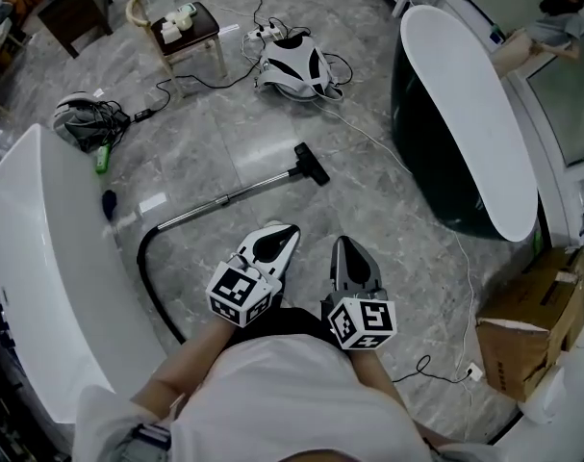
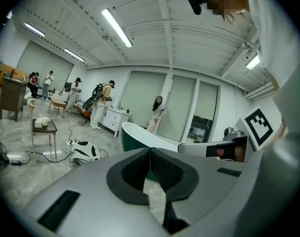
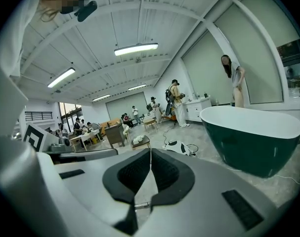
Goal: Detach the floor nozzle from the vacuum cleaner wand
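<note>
The vacuum wand (image 1: 229,196), a metal tube, lies on the grey marble floor with its black floor nozzle (image 1: 312,164) attached at the far end. A black hose (image 1: 147,269) curves from the near end toward me. The white and black vacuum body (image 1: 292,67) sits farther back, and shows too in the left gripper view (image 2: 83,152) and the right gripper view (image 3: 182,148). My left gripper (image 1: 290,229) and right gripper (image 1: 342,243) are held side by side in front of my body, short of the wand, both shut and empty. Their jaws meet in the left gripper view (image 2: 150,150) and the right gripper view (image 3: 150,150).
A white bathtub (image 1: 37,258) stands at the left and a dark green one (image 1: 465,133) at the right. A cardboard box (image 1: 532,320) sits at the lower right. A stool (image 1: 186,29), a dark bundle (image 1: 85,121) and loose cables (image 1: 436,369) lie around. People stand in the background.
</note>
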Tool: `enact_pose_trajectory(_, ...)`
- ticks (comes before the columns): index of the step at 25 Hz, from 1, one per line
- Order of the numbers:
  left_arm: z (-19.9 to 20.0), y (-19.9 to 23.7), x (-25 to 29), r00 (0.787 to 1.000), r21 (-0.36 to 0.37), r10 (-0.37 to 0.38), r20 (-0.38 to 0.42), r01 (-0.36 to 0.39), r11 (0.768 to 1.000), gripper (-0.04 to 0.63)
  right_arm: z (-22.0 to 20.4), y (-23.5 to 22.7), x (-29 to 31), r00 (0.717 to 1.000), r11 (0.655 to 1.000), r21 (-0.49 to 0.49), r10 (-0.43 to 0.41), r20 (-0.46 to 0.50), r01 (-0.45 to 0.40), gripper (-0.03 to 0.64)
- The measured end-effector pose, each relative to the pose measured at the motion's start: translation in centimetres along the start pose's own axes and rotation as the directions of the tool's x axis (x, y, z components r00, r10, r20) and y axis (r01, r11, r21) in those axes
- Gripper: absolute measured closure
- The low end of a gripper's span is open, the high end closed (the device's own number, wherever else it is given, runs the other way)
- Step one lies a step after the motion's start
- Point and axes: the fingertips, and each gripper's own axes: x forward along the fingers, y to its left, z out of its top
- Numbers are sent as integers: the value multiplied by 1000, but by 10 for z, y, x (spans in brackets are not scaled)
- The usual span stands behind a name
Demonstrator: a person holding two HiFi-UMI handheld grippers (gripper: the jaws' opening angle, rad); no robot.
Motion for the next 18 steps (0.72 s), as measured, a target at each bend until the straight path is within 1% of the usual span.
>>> enact_pose_trajectory(6, 21, 43, 26, 999, 4, 40, -1, -40, 999, 583, 17, -5, 47, 1000, 1000, 4, 11, -11, -11, 600)
enact_pose_trajectory(11, 39, 79, 49, 999, 6, 33, -5, -33, 999, 583, 30, -10, 91, 1000, 1000, 7, 9, -26, -8, 600)
enact_pose_trajectory(18, 54, 125, 67, 999, -9, 43, -25, -44, 999, 583, 49, -9, 148, 999, 999, -8, 31, -35, -31, 600)
